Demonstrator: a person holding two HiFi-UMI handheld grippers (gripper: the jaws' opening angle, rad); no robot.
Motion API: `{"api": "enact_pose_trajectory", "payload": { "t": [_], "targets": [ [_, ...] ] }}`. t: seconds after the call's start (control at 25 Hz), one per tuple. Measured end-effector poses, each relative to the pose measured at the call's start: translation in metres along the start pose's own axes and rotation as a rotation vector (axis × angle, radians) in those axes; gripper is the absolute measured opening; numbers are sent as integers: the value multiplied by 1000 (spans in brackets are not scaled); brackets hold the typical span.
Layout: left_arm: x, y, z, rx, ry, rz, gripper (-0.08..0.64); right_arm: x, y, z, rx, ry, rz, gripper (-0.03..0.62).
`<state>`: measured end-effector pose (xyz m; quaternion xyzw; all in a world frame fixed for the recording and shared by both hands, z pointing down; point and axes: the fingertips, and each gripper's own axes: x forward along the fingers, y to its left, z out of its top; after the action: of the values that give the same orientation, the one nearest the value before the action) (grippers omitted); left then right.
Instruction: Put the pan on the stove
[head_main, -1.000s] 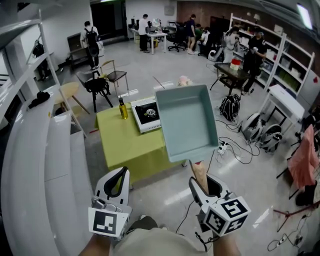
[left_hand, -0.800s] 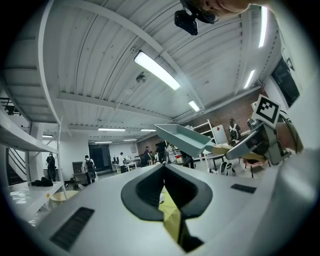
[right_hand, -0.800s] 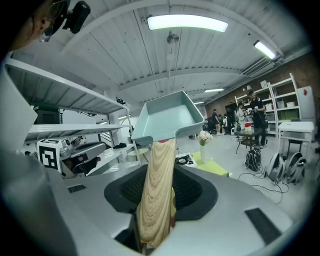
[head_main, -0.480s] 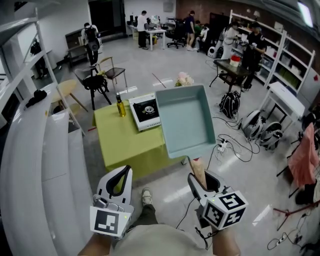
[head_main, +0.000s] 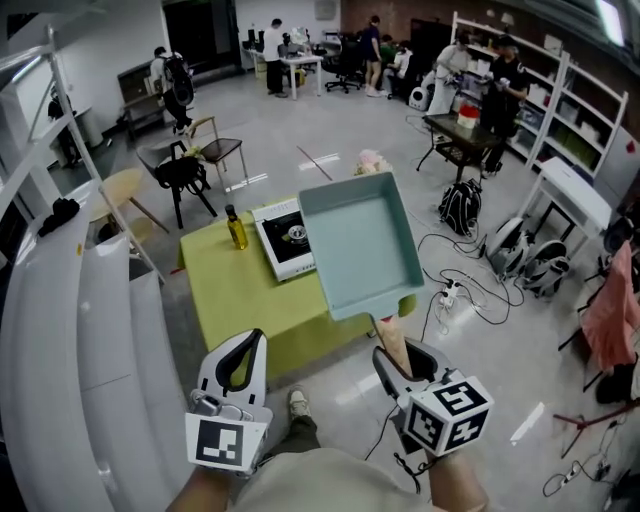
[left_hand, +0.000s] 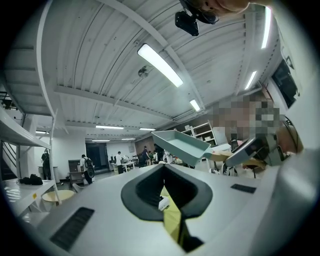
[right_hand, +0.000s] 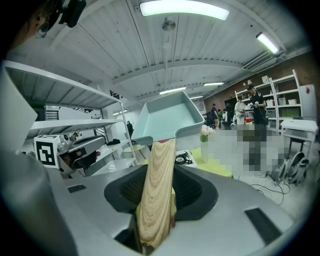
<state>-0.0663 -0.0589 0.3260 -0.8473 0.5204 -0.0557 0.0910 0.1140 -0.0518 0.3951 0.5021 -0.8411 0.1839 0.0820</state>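
Observation:
A square teal pan (head_main: 360, 245) with a wooden handle (head_main: 392, 340) hangs in the air over the right edge of a green table (head_main: 240, 295). My right gripper (head_main: 393, 358) is shut on that handle, and in the right gripper view the handle (right_hand: 157, 190) runs up between the jaws to the pan (right_hand: 162, 120). A white portable stove (head_main: 285, 238) sits on the table's far side, partly hidden by the pan. My left gripper (head_main: 240, 362) is held low at the left, shut with nothing in it. The left gripper view shows the pan (left_hand: 181, 145) to its right.
A yellow-green bottle (head_main: 237, 229) stands on the table left of the stove. A long white shelf (head_main: 90, 320) runs along the left. Chairs (head_main: 185, 170) stand behind the table. Bags and cables (head_main: 515, 260) lie on the floor at right. People stand at the far desks.
The table and stove have drifted left and lower in the head view, and a shoe shows below. The pan stays in my right gripper. My left gripper keeps its place.

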Motion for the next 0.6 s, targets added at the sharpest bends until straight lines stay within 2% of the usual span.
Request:
{"api": "enact_pose_trajectory", "payload": {
  "t": [0.2, 0.6],
  "targets": [
    [50, 36, -12, -17, 7, -22, 6, 57, -10, 17, 4, 38, -2, 149],
    [145, 136, -41, -54, 42, -54, 6, 185, -27, 55, 12, 128, -29, 149]
  ]
}}
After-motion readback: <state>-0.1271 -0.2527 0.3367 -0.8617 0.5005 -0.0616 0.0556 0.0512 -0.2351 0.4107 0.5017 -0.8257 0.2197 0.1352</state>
